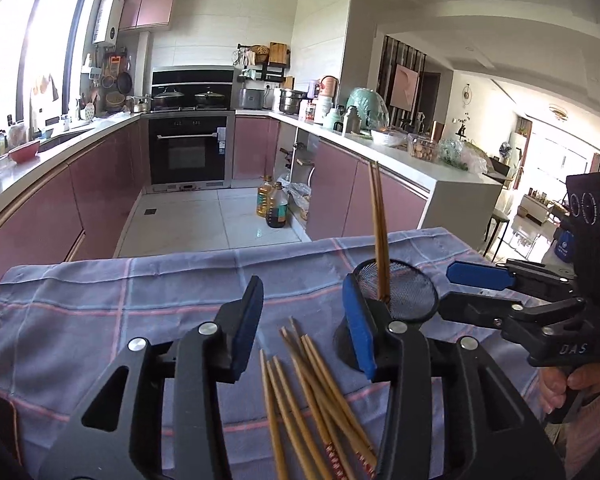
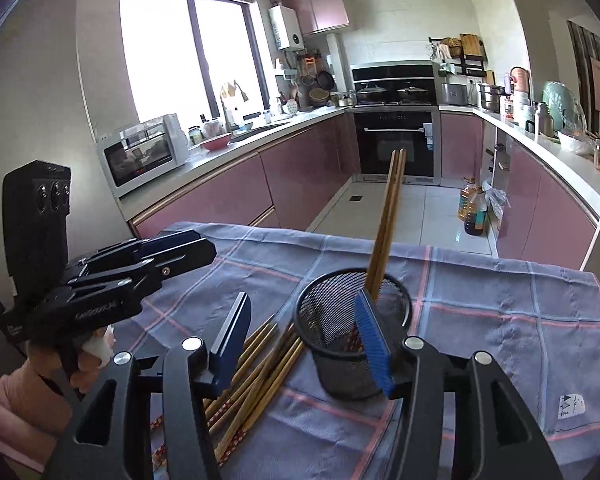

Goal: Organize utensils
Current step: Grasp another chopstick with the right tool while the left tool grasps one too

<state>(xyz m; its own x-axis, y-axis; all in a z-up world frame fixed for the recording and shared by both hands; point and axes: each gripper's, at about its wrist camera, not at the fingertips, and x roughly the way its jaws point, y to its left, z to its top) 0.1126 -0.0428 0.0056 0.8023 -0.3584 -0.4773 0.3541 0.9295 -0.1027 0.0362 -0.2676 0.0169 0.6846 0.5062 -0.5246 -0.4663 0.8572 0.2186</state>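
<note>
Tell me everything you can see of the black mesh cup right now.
The mesh cup is a round black holder of what looks like wire mesh, with a solid rim and base. It stands upright on the checked cloth. A pair of wooden chopsticks leans inside it, tips down. Loose chopsticks lie beside it on the cloth. Neither gripper holds it.

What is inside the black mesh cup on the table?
Two wooden chopsticks stand in the black wire-mesh cup, leaning on its rim. Its bottom is partly hidden by the mesh and the right claw's blue pad.
</note>
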